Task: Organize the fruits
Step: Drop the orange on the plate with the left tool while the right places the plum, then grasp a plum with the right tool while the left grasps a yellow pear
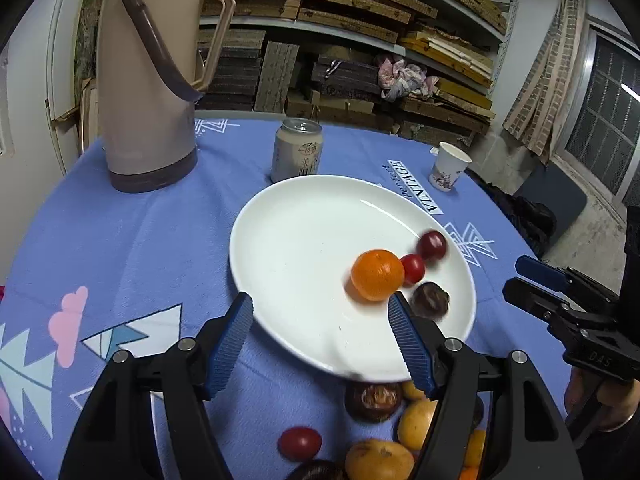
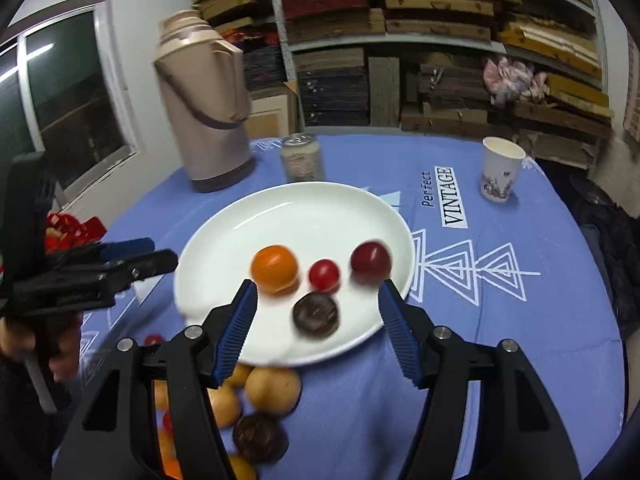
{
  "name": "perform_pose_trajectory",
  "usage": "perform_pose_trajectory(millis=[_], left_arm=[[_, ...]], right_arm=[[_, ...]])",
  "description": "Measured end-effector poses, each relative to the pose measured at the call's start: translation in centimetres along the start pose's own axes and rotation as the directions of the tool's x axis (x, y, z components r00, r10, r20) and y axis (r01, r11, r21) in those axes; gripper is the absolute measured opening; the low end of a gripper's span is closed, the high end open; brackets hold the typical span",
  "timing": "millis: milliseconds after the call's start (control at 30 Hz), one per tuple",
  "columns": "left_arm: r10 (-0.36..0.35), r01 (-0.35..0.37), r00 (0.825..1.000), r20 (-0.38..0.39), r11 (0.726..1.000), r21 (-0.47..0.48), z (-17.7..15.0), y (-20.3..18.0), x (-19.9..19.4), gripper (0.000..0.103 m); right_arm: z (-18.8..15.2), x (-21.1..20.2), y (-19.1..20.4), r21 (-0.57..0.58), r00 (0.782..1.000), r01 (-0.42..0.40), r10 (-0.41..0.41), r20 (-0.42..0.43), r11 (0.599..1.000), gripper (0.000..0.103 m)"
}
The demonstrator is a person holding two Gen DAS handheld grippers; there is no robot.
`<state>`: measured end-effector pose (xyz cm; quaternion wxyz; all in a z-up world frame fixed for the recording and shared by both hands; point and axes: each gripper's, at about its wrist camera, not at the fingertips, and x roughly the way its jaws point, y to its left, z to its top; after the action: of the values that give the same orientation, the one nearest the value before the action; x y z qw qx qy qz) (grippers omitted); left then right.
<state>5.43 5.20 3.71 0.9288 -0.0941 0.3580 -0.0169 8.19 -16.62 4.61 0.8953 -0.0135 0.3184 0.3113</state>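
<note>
A round table wore a soft blue cloth (image 1: 132, 240) printed with white triangles and pink clouds. On it, at the back, stood a tall beige plastic thermos (image 1: 150, 80) with a dark base and strap, smooth and slightly tapered. A glossy white plate (image 1: 296, 256), wide and shallow, lay in the middle of the cloth.

The left gripper (image 1: 320, 344) hovered over the plate's near edge, its ribbed blue pads standing wide apart with nothing between them. The right gripper (image 2: 318, 328) hung likewise over the plate, jaws parted and empty, above a dark wrinkled fruit (image 2: 316, 315).

Behind the plate stood a pale metal can (image 1: 297, 152); off to the right stood a small paper cup (image 1: 450, 172) with a floral print.

On the plate lay a dimpled orange mandarin (image 1: 378, 275), a dark red plum (image 1: 432, 245) and a shiny cherry tomato (image 1: 413, 268) touching the mandarin. Below the plate's near rim, a loose heap of yellow-brown fruits (image 2: 273, 390) waited on the cloth.
</note>
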Motion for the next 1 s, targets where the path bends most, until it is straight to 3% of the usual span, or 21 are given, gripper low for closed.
perform_pose_trajectory(millis=[567, 767, 1000], left_arm=[[-0.001, 0.004, 0.997, -0.076, 1.0, 0.031, -5.0, 0.7, -3.2, 0.072], [-0.024, 0.034, 0.994, -0.109, 0.995, 0.091, -8.1, -0.1, -5.7, 0.075], [-0.024, 0.053, 0.979, -0.203, 0.99, 0.134, -13.1, -0.7, -7.3, 0.075]], right_arm=[[-4.5, -2.9, 3.4, -0.144, 0.992, -0.081, 0.066, -0.105, 0.986, 0.063], [-9.2, -6.5, 4.8, -0.248, 0.976, -0.121, 0.069, -0.209, 0.961, 0.063], [-14.1, -9.0, 6.2, -0.292, 0.954, -0.169, 0.082, -0.288, 0.941, 0.063]])
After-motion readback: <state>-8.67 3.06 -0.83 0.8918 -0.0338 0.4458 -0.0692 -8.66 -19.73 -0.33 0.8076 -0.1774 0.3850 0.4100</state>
